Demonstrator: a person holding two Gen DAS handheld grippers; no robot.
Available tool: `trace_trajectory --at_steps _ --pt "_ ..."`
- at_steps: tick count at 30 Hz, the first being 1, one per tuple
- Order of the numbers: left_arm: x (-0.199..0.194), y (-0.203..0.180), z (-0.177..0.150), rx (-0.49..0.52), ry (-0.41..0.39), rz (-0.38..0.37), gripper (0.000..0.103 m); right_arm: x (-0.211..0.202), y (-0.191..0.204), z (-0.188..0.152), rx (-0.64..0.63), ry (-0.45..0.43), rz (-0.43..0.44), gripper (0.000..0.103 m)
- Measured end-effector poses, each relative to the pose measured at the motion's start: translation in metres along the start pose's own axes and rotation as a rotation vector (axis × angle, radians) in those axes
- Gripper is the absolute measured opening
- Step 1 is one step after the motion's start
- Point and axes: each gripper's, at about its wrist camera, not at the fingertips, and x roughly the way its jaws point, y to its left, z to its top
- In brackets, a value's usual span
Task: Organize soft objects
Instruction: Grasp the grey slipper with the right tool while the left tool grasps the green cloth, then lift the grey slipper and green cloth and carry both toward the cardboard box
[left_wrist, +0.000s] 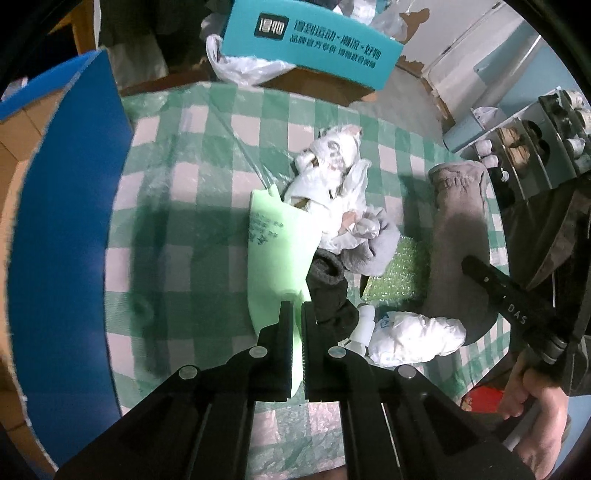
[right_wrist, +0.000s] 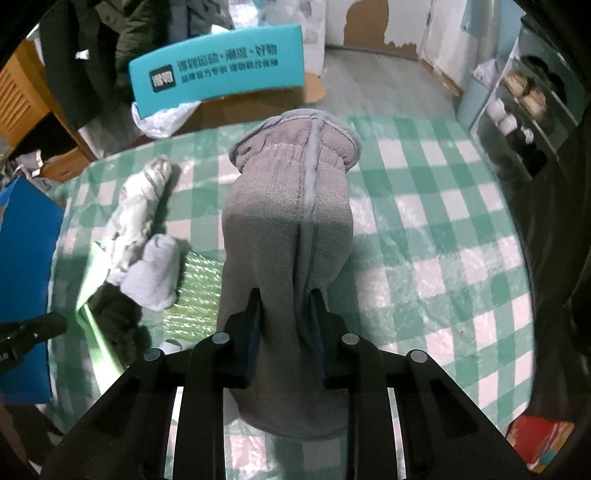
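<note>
A table covered by a green-and-white checked cloth (left_wrist: 207, 155) under clear plastic is shown in both wrist views. To its left, a blue panel (left_wrist: 74, 184) fixed to cardboard is seen; at the far edge, a teal printed box (left_wrist: 314, 40) is tilted over crumpled white plastic. At the far right, a pale shelf unit (right_wrist: 517, 107) holding small items is visible. The largest soft object, a long grey fleece sleeve (right_wrist: 291, 229) with a gathered elastic cuff at its far end, is laid lengthwise on the right part of the cloth; its near portion is pinched between the fingers of the right gripper (right_wrist: 286, 336), which are closed against the fabric on both sides. A pale green sheet (left_wrist: 273, 258) with faint printed marks is held at its near edge by the left gripper (left_wrist: 297, 332), whose fingers are pressed nearly together on it. Just right of the sheet, a loose pile is seen: crumpled white plastic bags (left_wrist: 332, 177) at the far end, a light grey sock (left_wrist: 376, 247) in the middle, a dark sock (left_wrist: 328, 291) nearest the left gripper, and a green bubble-wrap piece (left_wrist: 399, 273) beneath them. A small white padded item (left_wrist: 413, 336) is lying near, touching the sleeve's edge.
</note>
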Motion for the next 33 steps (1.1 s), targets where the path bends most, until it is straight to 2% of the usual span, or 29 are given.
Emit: trace_trajectory --at_steps 5,9,11,15,17,28,33 --pt "-0.006 0.006 0.0 0.001 -0.007 0.014 0.004 -0.013 0.004 0.003 -0.004 -0.031 0.0 0.021" --pt "0.007 0.019 0.002 -0.079 0.023 -0.023 0.01 -0.023 0.004 0.001 0.012 -0.039 0.016 0.021" --pt "0.015 0.022 0.004 -0.106 0.04 -0.029 0.023 -0.026 0.004 0.001 0.016 -0.043 0.022 0.021" --pt "0.022 0.025 0.009 -0.127 0.035 -0.024 0.036 -0.031 0.004 0.003 0.026 -0.054 0.041 0.021" --pt "0.023 0.024 0.012 -0.135 0.025 -0.029 0.048 -0.032 0.004 0.003 0.029 -0.058 0.046 0.021" --pt "0.044 0.023 0.019 -0.161 0.062 -0.047 0.058 -0.03 0.0 0.006 0.035 -0.047 0.069 0.022" --pt "0.051 0.019 0.021 -0.156 0.069 -0.057 0.058 -0.028 0.0 0.007 0.036 -0.041 0.074 0.022"
